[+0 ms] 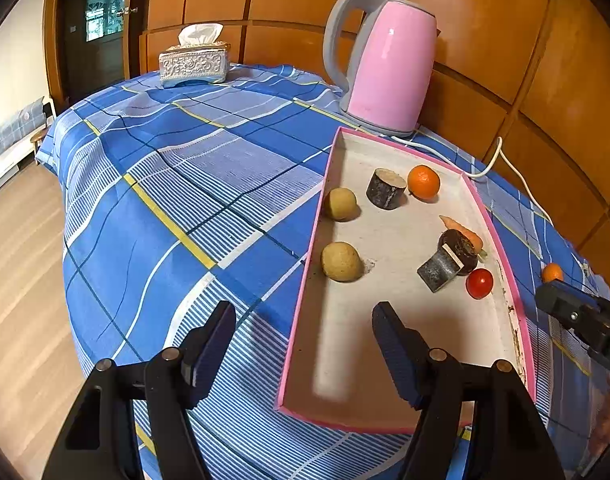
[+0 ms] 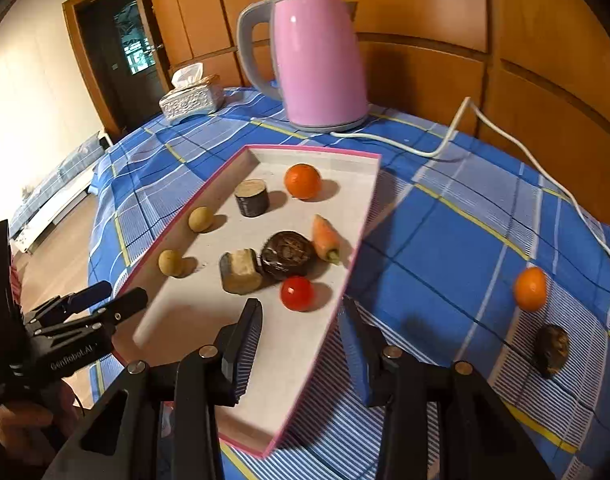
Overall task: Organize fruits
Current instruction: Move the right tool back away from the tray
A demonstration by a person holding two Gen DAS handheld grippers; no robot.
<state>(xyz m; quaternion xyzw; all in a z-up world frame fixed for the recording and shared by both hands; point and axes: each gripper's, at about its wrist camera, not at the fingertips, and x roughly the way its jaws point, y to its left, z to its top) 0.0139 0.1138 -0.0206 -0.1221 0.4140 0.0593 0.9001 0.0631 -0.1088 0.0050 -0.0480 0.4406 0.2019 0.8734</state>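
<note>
A pink-rimmed white tray (image 2: pixel 357 216) lies on the blue checked cloth. It holds an orange (image 2: pixel 303 181), a small carrot (image 2: pixel 325 238), a red tomato (image 2: pixel 297 294), a dark round fruit (image 2: pixel 287 254), two cut dark-skinned stubs (image 2: pixel 252 198) and two yellow-brown round fruits (image 2: pixel 171 263). My right gripper (image 2: pixel 301 303) is open just behind the tomato, straddling the tray's right rim, nothing pressed between its pads. My left gripper (image 1: pixel 305 318) stands open over the tray's left rim (image 1: pixel 305 280), empty. A second orange (image 2: pixel 530 289) and another dark fruit (image 2: pixel 551 350) lie on the cloth right of the tray.
A pink kettle (image 2: pixel 319 60) stands behind the tray, its white cord (image 2: pixel 445 148) trailing right across the cloth. A tissue box (image 1: pixel 193 62) sits at the far left corner. Wooden panels back the table, which drops off to the floor on the left.
</note>
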